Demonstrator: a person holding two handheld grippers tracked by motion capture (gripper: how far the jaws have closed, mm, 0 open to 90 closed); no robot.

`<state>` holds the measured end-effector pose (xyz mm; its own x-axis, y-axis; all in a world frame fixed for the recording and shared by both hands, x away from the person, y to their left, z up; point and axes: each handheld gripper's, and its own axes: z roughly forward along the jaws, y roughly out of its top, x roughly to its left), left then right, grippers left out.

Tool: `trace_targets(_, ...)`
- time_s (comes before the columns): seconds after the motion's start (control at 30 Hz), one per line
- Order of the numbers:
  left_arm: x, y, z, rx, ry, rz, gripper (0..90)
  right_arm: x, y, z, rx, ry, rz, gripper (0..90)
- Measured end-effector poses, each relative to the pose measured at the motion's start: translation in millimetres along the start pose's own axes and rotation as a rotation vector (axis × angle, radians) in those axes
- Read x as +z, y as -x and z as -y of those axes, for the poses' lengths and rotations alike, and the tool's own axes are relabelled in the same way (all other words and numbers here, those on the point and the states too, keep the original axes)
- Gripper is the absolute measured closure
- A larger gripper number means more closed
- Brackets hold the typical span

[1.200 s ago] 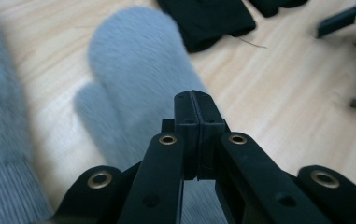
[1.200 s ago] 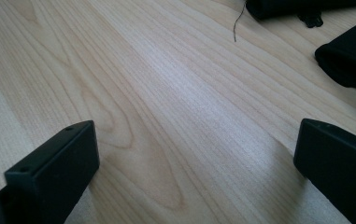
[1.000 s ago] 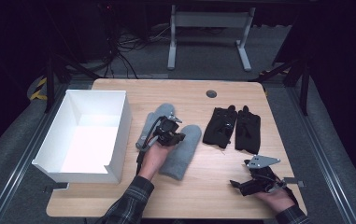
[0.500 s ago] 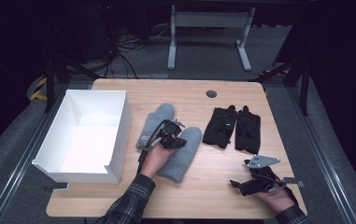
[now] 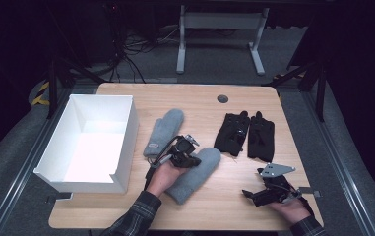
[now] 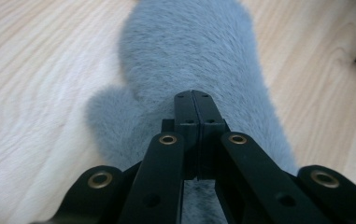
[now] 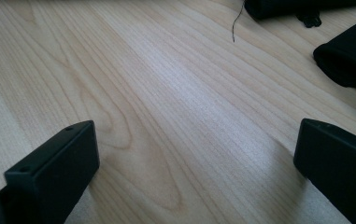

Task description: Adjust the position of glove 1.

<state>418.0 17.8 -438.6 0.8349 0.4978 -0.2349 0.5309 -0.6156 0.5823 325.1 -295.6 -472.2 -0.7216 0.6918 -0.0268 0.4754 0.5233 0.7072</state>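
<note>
A: How much open room is there on the table (image 5: 195,101)?
B: Bare wood runs along the far edge and down the middle, between the grey mitten (image 5: 193,173) and the black gloves (image 5: 245,134). The white box (image 5: 126,142) sits at the left edge, just beside the second grey mitten (image 5: 163,131).

A: And the left gripper (image 5: 191,158)?
B: It sits over the grey mitten near the front of the table, its jaws pressed flat together; whether fleece is pinched between them can't be told.

A: How does that mitten look?
B: Fuzzy pale grey, lying flat, its thumb (image 6: 108,112) sticking out at the left in the left gripper view.

A: The right gripper (image 5: 254,195)?
B: Near the front right corner, low over bare wood, jaws spread wide with nothing between them.
</note>
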Motion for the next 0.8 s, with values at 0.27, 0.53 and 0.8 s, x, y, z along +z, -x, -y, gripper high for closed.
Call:
trace_targets(0.27,10.0,19.8,-7.4,0.053,-0.01,0.039,90.0,0.0,0.0,0.0,0.0,0.0,0.0,0.3)
trace_targets(0.53,20.9,36.8,-14.0,0.092,-0.007,0.067,90.0,0.0,0.0,0.0,0.001,0.0,0.0,0.3)
trace_targets(0.8,24.2,43.7,-16.3,0.112,0.005,0.081,90.0,0.0,0.0,0.0,0.001,0.0,0.0,0.3)
